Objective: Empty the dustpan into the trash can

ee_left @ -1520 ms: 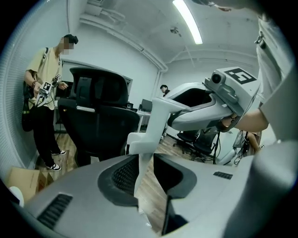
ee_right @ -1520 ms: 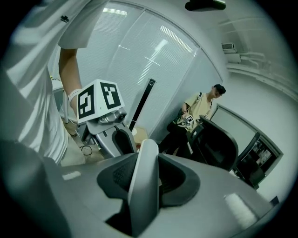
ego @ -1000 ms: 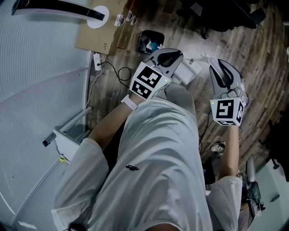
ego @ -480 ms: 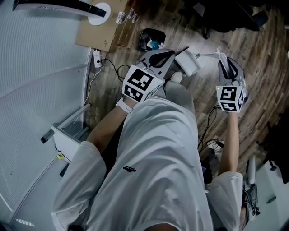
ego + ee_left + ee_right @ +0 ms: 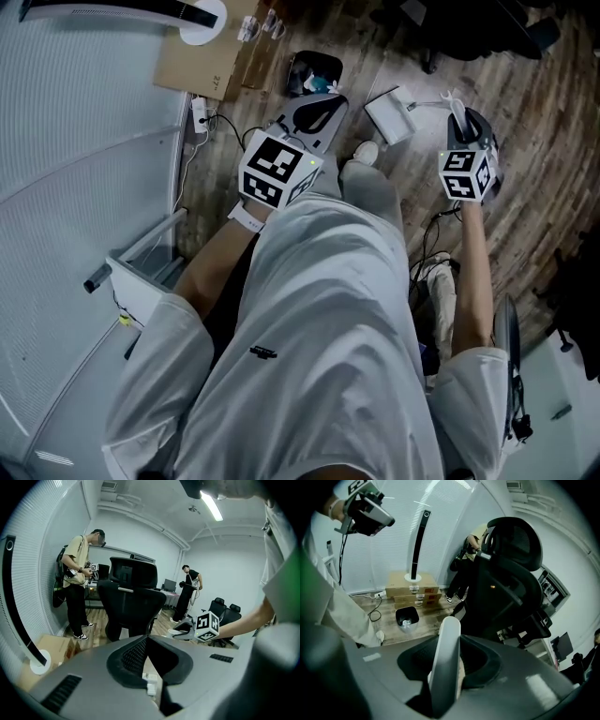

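Observation:
A small black trash can with crumpled litter in it stands on the wood floor, and it also shows in the right gripper view. The white dustpan hangs to its right, above the floor. My right gripper is shut on the dustpan's white handle, which stands up between the jaws. My left gripper hovers just below the trash can in the head view. Its jaws are shut with nothing between them.
Cardboard boxes and a white round lamp base lie beyond the trash can, with a power strip and cable beside them. A black office chair stands close by. Two people stand farther back. My shoe is below the dustpan.
The right gripper has sunk and carried the dustpan farther out, toward the trash can. The left gripper shifted left, clear of the dustpan, toward the trash can.

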Action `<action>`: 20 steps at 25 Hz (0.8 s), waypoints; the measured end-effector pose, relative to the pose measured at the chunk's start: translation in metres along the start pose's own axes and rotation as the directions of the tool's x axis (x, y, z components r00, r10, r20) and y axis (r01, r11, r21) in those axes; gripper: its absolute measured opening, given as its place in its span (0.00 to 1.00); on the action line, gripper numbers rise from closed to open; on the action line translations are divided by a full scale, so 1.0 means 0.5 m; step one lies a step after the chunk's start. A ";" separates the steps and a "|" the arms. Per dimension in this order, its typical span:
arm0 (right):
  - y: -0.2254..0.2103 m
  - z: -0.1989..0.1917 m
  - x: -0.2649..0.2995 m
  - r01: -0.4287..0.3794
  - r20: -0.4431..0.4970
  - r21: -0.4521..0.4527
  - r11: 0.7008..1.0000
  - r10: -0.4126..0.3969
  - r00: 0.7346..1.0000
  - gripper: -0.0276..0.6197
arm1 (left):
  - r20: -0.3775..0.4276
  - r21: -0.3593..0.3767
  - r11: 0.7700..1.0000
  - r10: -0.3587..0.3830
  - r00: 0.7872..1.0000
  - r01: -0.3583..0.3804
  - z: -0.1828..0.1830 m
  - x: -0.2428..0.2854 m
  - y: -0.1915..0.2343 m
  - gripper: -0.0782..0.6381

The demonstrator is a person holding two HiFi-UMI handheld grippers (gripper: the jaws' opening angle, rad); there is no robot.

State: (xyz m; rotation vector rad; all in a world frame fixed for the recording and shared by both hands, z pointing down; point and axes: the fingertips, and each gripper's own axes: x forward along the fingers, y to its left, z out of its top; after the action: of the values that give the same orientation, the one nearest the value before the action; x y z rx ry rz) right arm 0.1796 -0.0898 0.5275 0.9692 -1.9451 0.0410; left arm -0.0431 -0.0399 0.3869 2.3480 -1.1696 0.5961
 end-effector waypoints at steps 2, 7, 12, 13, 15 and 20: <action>0.021 -0.016 0.022 -0.015 -0.020 -0.020 1.000 0.015 1.000 0.26 | -0.005 0.005 1.000 0.001 1.000 -0.001 -0.002 -0.001 0.002 0.12; 0.040 -0.046 0.050 -0.003 -0.050 -0.025 1.000 0.002 0.999 0.26 | -0.018 0.015 1.000 0.006 1.000 -0.005 -0.008 0.002 0.006 0.12; 0.033 -0.043 0.042 -0.008 -0.037 0.022 1.000 0.009 0.999 0.36 | -0.032 0.013 1.000 0.020 0.999 -0.019 -0.015 0.011 0.011 0.12; 0.030 -0.039 0.038 -0.008 -0.032 0.033 0.999 0.009 0.999 0.40 | -0.031 0.013 1.000 0.019 0.999 -0.019 -0.014 0.013 0.010 0.12; 0.019 -0.021 0.025 0.001 -0.011 0.051 0.999 0.000 1.000 0.41 | -0.029 0.013 1.000 0.017 0.999 -0.016 -0.013 0.016 0.007 0.12; 0.018 0.024 -0.005 -0.045 0.030 0.074 0.996 0.042 0.999 0.41 | -0.017 0.015 1.000 0.015 1.000 -0.015 -0.004 0.015 0.002 0.12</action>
State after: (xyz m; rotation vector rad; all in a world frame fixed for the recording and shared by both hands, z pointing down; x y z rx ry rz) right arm 0.1660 -0.0869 0.5221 0.9808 -2.0030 0.1260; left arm -0.0402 -0.0438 0.3930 2.3435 -1.1803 0.6305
